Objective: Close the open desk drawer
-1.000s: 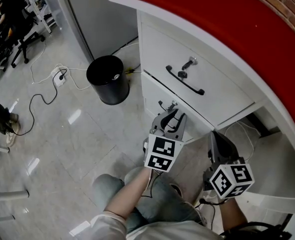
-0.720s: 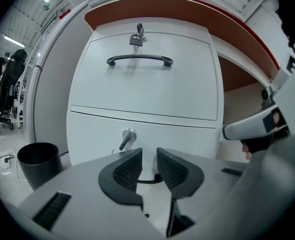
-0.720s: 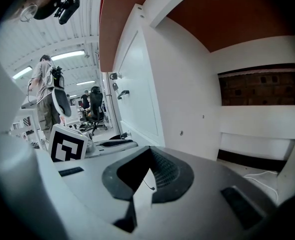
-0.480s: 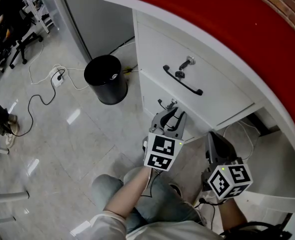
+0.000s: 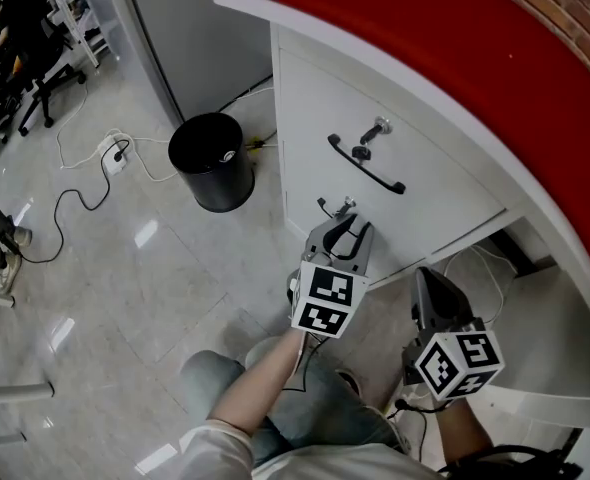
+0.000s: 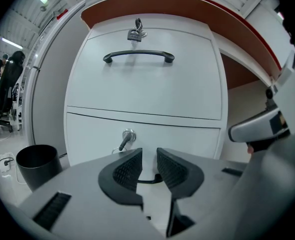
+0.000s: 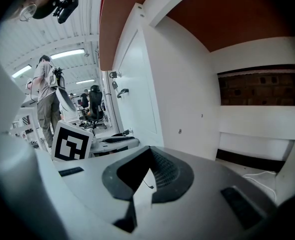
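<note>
A white drawer cabinet stands under the red desk top [image 5: 445,38]. Its upper drawer [image 5: 425,153] carries a black bar handle [image 5: 367,165] and a key [image 5: 376,127]. The lower drawer [image 5: 303,190] has a key [image 5: 342,207]; its handle is hidden in the head view. My left gripper [image 5: 343,230] sits close against the lower drawer front. In the left gripper view my left gripper [image 6: 149,156] is open by a narrow gap, and the lower drawer's black handle [image 6: 148,180] shows just beyond the gap. My right gripper [image 5: 427,280] hangs beside the cabinet's right side, and my right gripper [image 7: 148,154] is shut and empty.
A black waste bin [image 5: 213,158] stands on the tiled floor left of the cabinet, with a power strip and cables [image 5: 115,152] beyond it. Office chairs [image 5: 25,38] are at the far left. A person [image 7: 46,96] stands in the background. My knees are below the grippers.
Both grippers hold nearly the same places. The view of the cabinet shifts only slightly.
</note>
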{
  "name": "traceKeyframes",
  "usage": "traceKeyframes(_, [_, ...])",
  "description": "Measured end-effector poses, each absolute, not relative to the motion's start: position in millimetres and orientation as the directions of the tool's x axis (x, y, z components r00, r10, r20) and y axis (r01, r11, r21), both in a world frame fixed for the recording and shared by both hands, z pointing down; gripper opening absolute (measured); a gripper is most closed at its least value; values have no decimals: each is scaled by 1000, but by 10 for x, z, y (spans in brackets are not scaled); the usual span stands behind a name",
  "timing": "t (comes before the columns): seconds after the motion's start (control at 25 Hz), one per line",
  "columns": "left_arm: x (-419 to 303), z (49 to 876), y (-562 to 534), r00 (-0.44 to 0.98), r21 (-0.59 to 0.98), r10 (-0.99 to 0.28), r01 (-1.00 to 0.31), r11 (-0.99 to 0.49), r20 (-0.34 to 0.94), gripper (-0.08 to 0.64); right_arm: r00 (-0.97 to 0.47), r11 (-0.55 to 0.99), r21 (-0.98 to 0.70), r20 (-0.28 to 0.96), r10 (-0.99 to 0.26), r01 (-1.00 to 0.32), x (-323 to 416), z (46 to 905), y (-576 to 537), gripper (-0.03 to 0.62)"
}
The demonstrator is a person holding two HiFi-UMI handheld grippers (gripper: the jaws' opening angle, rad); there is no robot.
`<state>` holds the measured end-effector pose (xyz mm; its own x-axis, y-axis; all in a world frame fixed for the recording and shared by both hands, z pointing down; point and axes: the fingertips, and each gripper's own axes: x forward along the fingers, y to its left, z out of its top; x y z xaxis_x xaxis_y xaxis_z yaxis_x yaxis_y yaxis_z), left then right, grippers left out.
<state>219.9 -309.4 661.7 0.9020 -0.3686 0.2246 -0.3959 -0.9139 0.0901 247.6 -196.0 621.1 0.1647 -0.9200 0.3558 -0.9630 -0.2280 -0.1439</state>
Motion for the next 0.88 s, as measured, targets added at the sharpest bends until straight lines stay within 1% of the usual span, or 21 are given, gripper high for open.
traceKeyframes(0.44, [2089,6637,-3013,902,160,-372,-409,-898,217,83,159,-223,-142,361,-919,-965,2426,6226,-2001,-2])
traceKeyframes(0.64, [1825,6600,-2924,894,190,-397,-435,-880,206,83,155,-220,-149,356,-921,-964,2368,6214,-2049,-2])
traceKeyframes(0.88, [1495,6632,-2793,870,170,-438,-478,-862,226,81,135,-207,-167,362,-922,-964,2230,6280,-2090,-2])
